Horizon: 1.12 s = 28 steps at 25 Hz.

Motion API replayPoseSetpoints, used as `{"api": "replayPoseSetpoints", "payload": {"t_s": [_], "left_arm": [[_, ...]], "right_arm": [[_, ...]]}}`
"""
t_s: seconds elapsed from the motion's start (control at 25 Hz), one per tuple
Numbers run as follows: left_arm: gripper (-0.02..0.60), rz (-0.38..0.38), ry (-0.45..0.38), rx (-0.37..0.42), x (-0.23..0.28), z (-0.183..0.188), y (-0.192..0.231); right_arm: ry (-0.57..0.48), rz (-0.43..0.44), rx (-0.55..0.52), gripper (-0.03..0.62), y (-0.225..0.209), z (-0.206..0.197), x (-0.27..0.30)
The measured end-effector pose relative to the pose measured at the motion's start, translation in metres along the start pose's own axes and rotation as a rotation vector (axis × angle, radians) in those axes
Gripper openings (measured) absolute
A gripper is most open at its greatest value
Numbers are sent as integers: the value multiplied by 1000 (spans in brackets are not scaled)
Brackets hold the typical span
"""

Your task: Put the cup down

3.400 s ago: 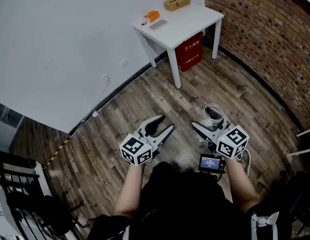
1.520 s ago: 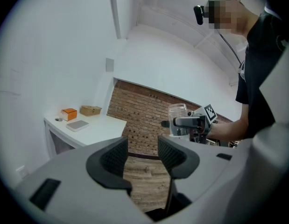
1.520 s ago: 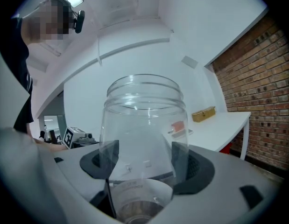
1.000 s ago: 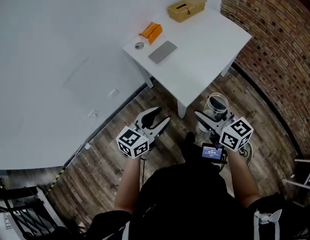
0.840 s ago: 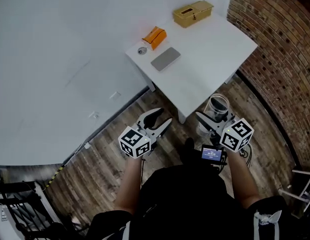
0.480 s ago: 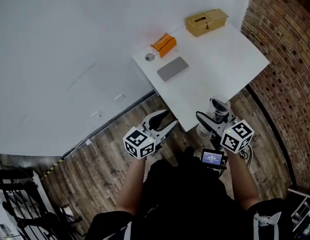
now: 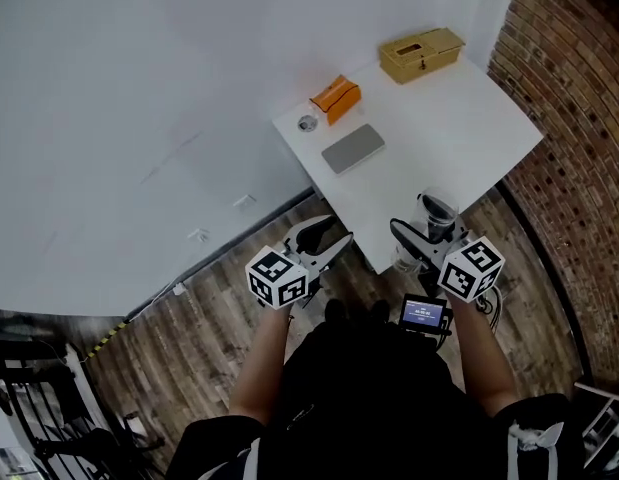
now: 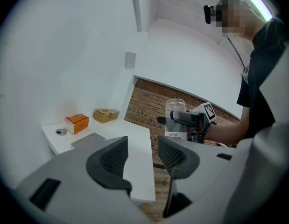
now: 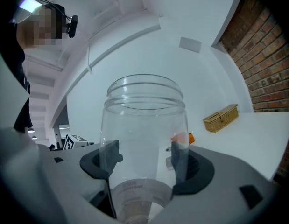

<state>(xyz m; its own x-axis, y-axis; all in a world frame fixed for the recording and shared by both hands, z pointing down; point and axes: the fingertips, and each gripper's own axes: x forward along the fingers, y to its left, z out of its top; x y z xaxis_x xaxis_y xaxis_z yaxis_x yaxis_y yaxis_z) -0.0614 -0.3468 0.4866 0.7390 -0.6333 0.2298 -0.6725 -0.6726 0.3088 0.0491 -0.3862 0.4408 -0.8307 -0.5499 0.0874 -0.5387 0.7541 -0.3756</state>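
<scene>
A clear plastic cup (image 9: 143, 139) stands upright between the jaws of my right gripper (image 9: 142, 158), which is shut on it. In the head view the cup (image 7: 436, 215) hangs just off the near edge of the white table (image 7: 449, 138), with the right gripper (image 7: 421, 236) behind it. From the left gripper view the cup (image 8: 175, 120) shows to the right, above the table's corner. My left gripper (image 7: 324, 242) is open and empty, near the table's front left corner; its jaws (image 8: 142, 155) hold nothing.
On the white table lie an orange box (image 7: 335, 98), a wicker box (image 7: 421, 54), a grey flat pad (image 7: 353, 149) and a small round lid (image 7: 307, 123). A brick wall (image 7: 574, 118) runs along the right. The wooden floor (image 7: 189, 328) lies below.
The view has closed in on the table. Both grippers now reach the table's near edge, the cup still held in the right one.
</scene>
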Motion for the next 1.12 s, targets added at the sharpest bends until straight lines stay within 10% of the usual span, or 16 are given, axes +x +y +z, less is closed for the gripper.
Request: {"api": "replayPoseSetpoints", "payload": {"t_s": [0.64,1.12], "left_arm": [[192,-129,6,35,13,18,10],[192,-90,-1,15,-4,12,15]], "right_arm": [[-44,-115,-25,353,-7,14,7],[13,-54,-5,353,0,-8,23]]}}
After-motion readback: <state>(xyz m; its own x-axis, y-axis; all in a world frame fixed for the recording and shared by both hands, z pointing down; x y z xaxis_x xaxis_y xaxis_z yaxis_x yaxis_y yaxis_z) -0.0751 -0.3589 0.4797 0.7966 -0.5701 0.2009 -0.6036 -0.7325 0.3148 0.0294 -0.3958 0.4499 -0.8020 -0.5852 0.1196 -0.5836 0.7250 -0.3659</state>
